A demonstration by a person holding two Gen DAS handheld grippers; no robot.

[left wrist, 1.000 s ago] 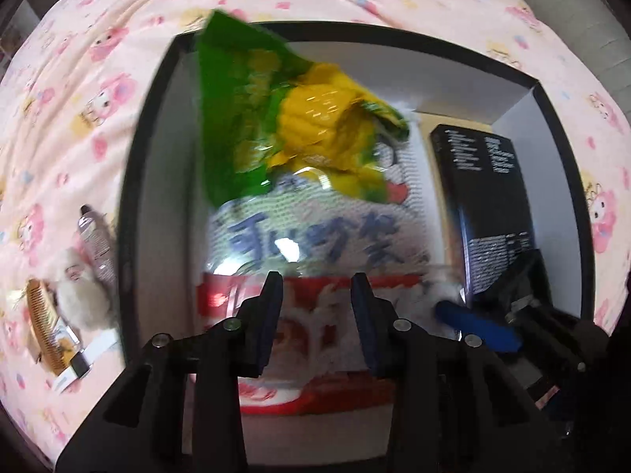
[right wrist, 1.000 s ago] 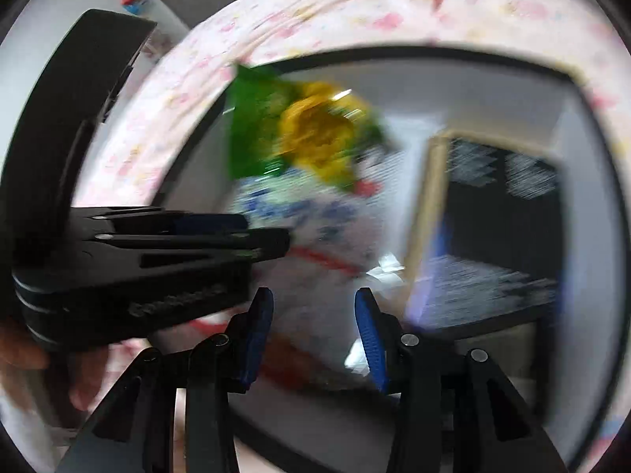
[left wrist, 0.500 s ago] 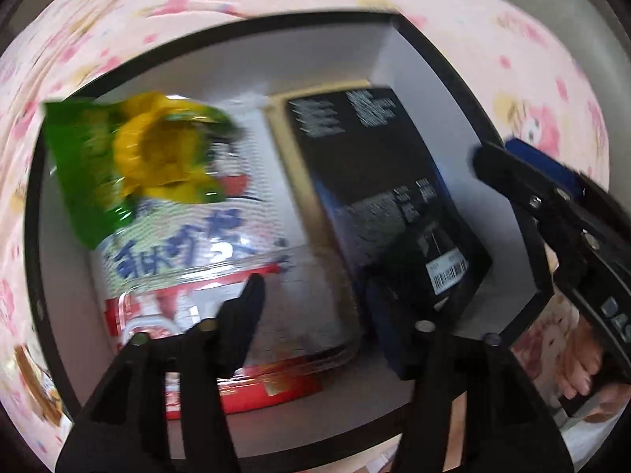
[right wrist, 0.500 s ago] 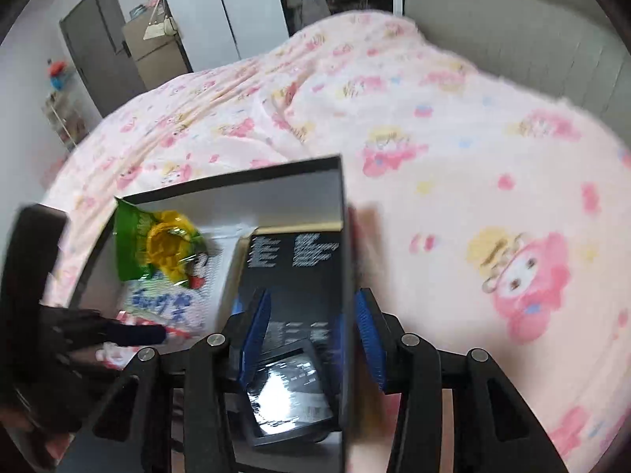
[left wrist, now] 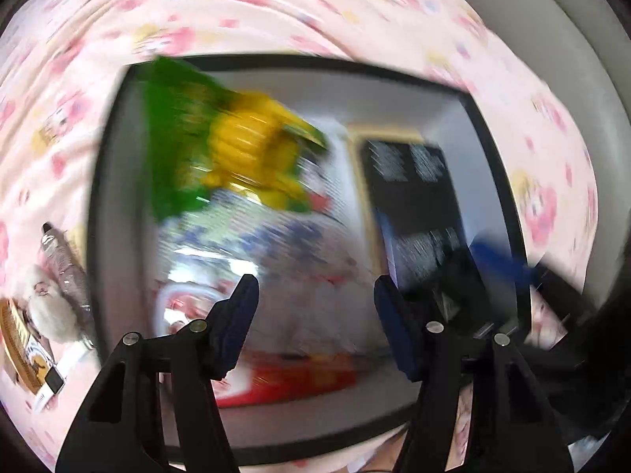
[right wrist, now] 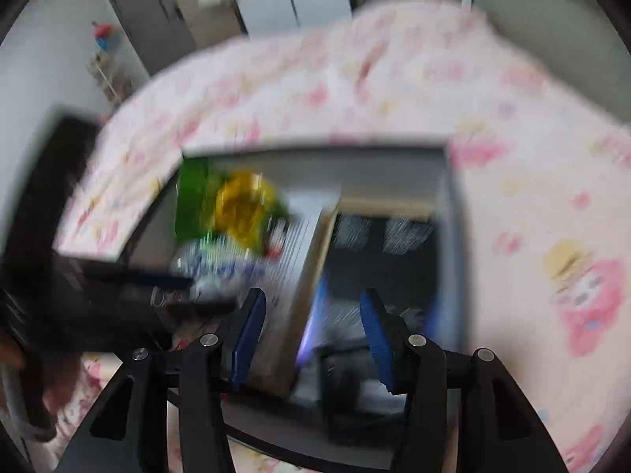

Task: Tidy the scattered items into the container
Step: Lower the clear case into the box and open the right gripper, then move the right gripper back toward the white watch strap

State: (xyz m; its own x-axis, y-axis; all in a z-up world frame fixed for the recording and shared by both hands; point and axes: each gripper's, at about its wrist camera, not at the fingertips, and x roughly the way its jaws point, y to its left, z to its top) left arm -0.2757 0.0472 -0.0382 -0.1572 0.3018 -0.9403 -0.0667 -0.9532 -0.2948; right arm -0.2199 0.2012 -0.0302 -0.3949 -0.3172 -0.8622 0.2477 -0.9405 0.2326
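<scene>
- Right now your left gripper (left wrist: 315, 295) hangs above the black-rimmed, white-walled rectangular box (left wrist: 98, 205) on the pink cartoon-print bedspread (left wrist: 276, 12); its jaws are spreading, and nothing sits between the blue pads.
- Your right gripper (right wrist: 311, 311) is over the same box, its jaws parting too, with no item pinched between them.
- Inside the box, a green and yellow crinkly snack bag (left wrist: 221, 146) lies on top of a white, blue-lettered, red-edged packet (left wrist: 268, 276) on the left side.
- Beside those, toward the right wall, a flat black carton with white print (left wrist: 414, 181) lies in the box.
- Outside the box, just beside its left wall, you have a small clear tube (left wrist: 63, 264), a fluffy white toy (left wrist: 51, 307) and a wooden comb (left wrist: 15, 343) lying on the bedspread.
- Both views are blurred, so finer detail is unclear.
</scene>
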